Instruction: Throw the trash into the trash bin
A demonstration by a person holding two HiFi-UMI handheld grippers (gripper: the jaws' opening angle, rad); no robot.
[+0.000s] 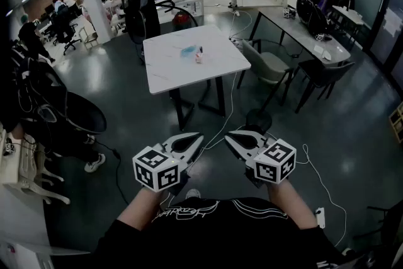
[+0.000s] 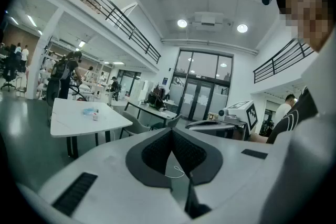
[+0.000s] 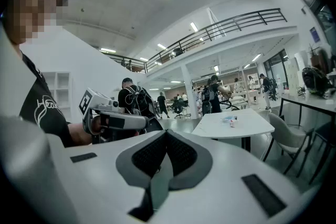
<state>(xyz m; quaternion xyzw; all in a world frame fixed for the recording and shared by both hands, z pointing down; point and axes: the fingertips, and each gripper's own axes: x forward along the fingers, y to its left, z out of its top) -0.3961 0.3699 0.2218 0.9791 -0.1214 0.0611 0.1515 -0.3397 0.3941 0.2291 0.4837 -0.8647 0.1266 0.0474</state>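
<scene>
Blue crumpled trash with small pale item just beside it, both lying on white table, toward the far half of its top and well apart from either tool. Trash bin: not made out in any view. Left gripper: jaws pressed together, nothing between them, held low in front of the body, tip aimed toward the table. Right gripper: likewise closed and empty, just beside the left one, the two tips near each other. Around the table: grey chair at its right side, white cable trailing across the dark floor, long desk further right, people with backpacks beyond. Step in hand, by judgement: approach only, pickup not yet begun. Next move, by judgement: closing the gap to the table, spreading one pair of jaws, pinching the blue piece low at the tabletop; bin to be found afterwards.
</scene>
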